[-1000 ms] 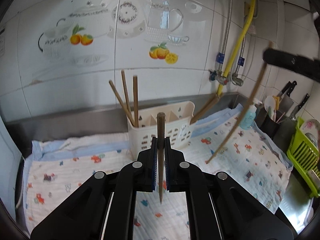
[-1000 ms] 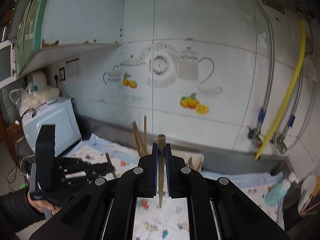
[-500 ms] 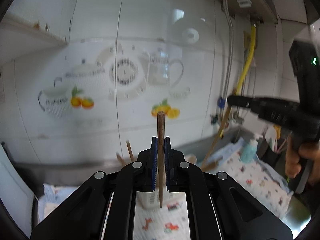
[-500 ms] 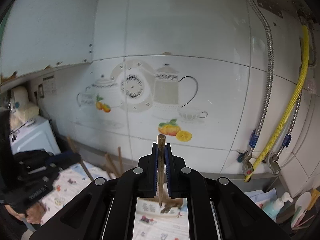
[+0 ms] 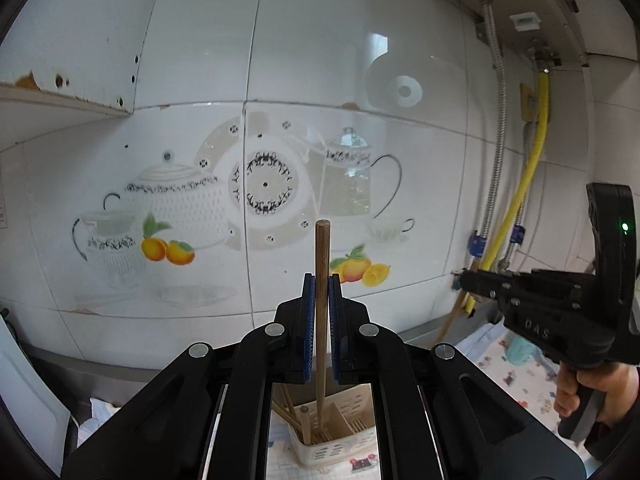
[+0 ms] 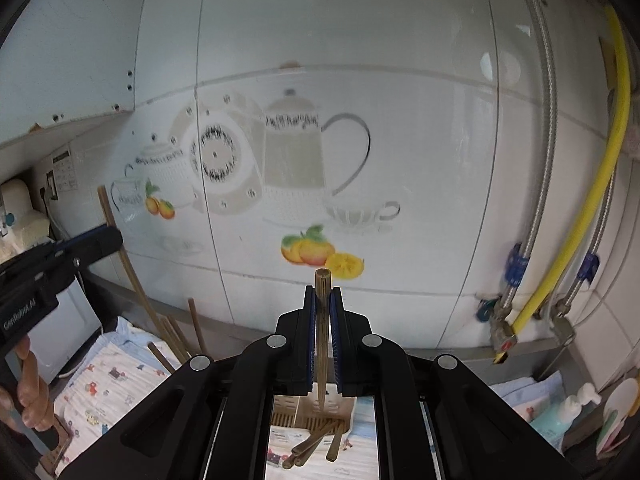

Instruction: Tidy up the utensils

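Both sets of fingers are clamped on a chopstick: the left gripper holds one over the holder; the right gripper holds another. A tilted stick could miss its slot and fall onto the worktop cloth.

A home kitchen: teapot-decorated wall tiles, gas hose, utensil holder.

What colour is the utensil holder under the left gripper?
Cream-white plastic utensil holder, seen best in the left wrist view, below the left gripper.
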